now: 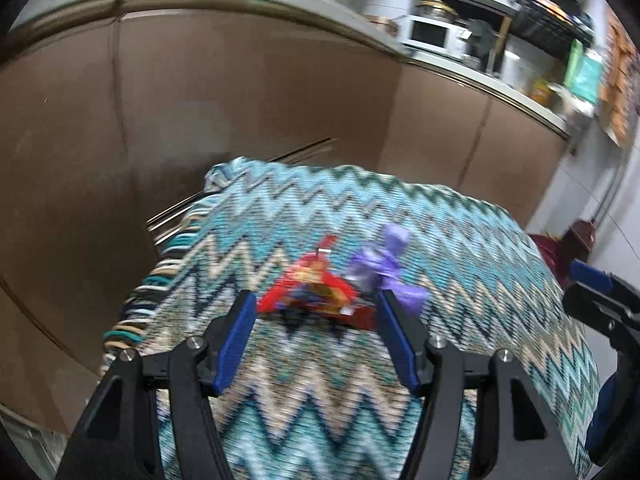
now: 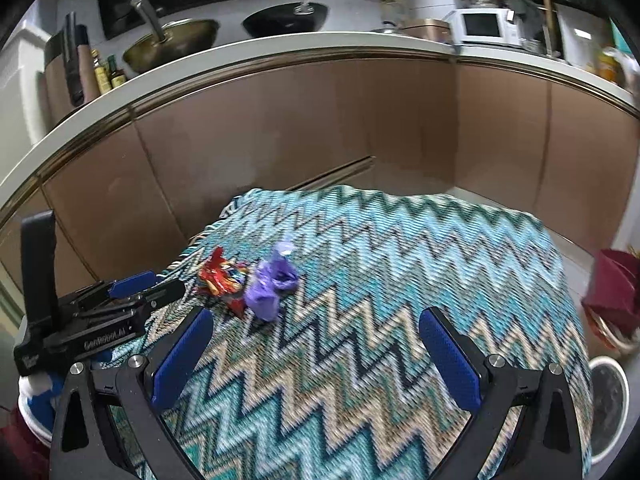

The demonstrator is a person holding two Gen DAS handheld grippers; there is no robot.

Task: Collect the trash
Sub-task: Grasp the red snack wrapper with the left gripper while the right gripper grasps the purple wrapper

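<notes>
- The left gripper (image 1: 316,308) is wide open and empty, its blue pads (image 1: 236,344) low over the zigzag cloth (image 1: 320,420), with the red wrapper just ahead of the gap between them.
- The red wrapper (image 1: 316,292) lies crumpled on the cloth, toward its left side.
- The purple wrapper (image 1: 380,268) sits just to the right of the red one, touching it, and also rests on the cloth.
- The right gripper (image 2: 316,352) is spread wide with nothing in it, over bare cloth, well apart from both wrappers; they lie ahead and to its left.
- Behind the cloth run brown cabinets (image 2: 280,128) under a pale counter (image 2: 256,46) carrying a frying pan (image 2: 286,18) and a microwave (image 2: 482,26).
</notes>
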